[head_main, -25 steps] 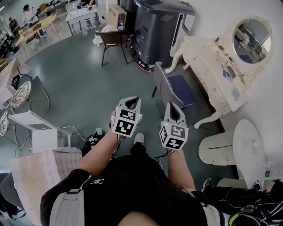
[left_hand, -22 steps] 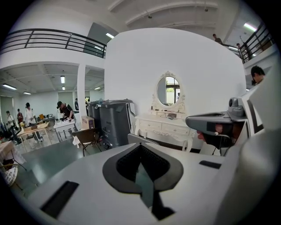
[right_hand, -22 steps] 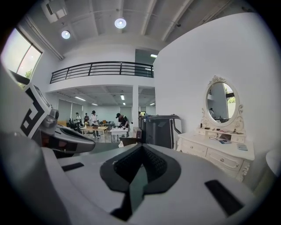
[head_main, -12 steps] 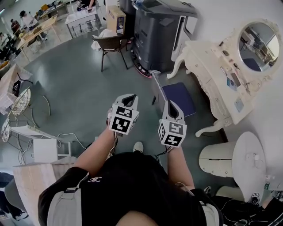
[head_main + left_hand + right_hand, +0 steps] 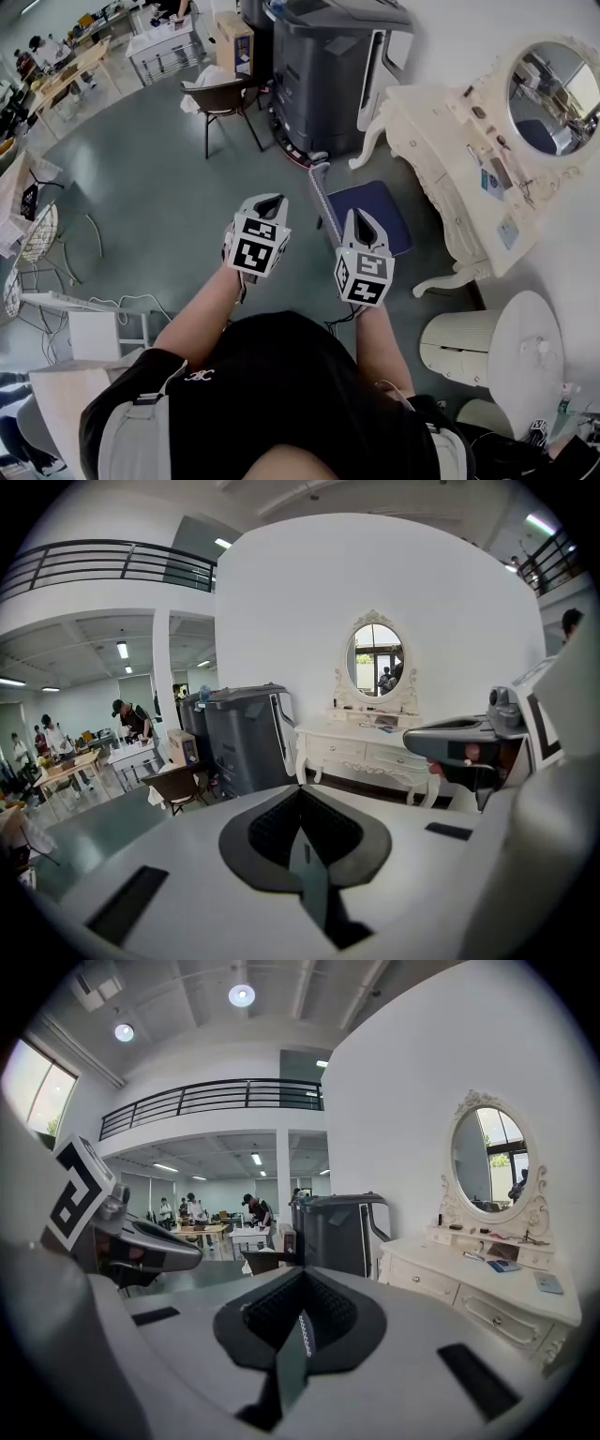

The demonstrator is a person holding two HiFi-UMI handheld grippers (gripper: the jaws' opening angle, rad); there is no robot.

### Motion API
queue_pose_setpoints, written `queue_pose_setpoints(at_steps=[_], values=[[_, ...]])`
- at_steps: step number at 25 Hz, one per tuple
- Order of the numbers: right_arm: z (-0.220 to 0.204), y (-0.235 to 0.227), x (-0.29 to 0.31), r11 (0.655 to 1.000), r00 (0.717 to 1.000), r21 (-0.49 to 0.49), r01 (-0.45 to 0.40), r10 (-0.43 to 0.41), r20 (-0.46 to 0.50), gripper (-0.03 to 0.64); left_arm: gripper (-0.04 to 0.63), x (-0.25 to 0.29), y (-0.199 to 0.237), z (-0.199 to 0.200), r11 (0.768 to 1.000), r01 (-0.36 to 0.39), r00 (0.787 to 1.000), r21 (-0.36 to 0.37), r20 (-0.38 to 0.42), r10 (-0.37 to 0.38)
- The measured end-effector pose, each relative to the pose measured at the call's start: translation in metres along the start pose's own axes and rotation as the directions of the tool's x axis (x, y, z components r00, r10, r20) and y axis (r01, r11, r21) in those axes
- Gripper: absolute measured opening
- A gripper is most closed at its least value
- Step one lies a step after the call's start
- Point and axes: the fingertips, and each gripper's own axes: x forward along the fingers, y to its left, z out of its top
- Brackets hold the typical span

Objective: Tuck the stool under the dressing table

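The stool (image 5: 371, 212) has a dark blue seat and a grey back panel (image 5: 321, 195); it stands on the floor just left of the white dressing table (image 5: 441, 155) with its oval mirror (image 5: 551, 82). My left gripper (image 5: 266, 203) is shut and empty, left of the stool's back panel. My right gripper (image 5: 360, 222) is shut and empty too, over the stool's near edge and not touching it. The left gripper view shows the left gripper's (image 5: 302, 844) closed jaws with the dressing table (image 5: 370, 750) beyond. In the right gripper view the right gripper (image 5: 300, 1324) is closed, the table (image 5: 483, 1293) to its right. Both gripper views hide the stool.
A large dark grey machine (image 5: 328, 61) stands beyond the stool, next to the dressing table's far end. A brown chair (image 5: 223, 97) is left of it. A round white stand (image 5: 473, 342) sits near right. A white shelf unit (image 5: 94, 328) and cables lie at lower left.
Both grippers, still shut, have travelled forward with the person toward the stool, which now lies right at the right gripper's tip.
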Motion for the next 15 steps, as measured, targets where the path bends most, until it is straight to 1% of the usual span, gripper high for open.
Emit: queue_pose_setpoints(at_steps=[4,8,11,15], values=[[0.0,-0.003,0.016,1.0,1.0,-0.004,-0.01,0.01,-0.01,0.008,0.006,0.013,0.011,-0.004,1.0,-0.007,1.0,-0.011,-0.018,0.007],[0.003,-0.011,0.022,1.0,1.0,0.002,-0.002,0.002,-0.024,0.008,0.006,0.026,0.018,0.0,1.0,0.001,0.999,-0.022,-0.033,-0.002],[-0.002,-0.021,0.024,1.0,0.999,0.009,0.021,-0.021,-0.046,0.008,0.006,0.037,0.015,0.0,0.999,0.025,0.998,-0.025,-0.051,-0.026],[-0.006,-0.031,0.026,0.998,0.997,0.018,0.057,-0.056,-0.06,0.008,0.006,0.054,0.014,0.002,0.998,0.066,0.996,-0.014,-0.054,-0.066]])
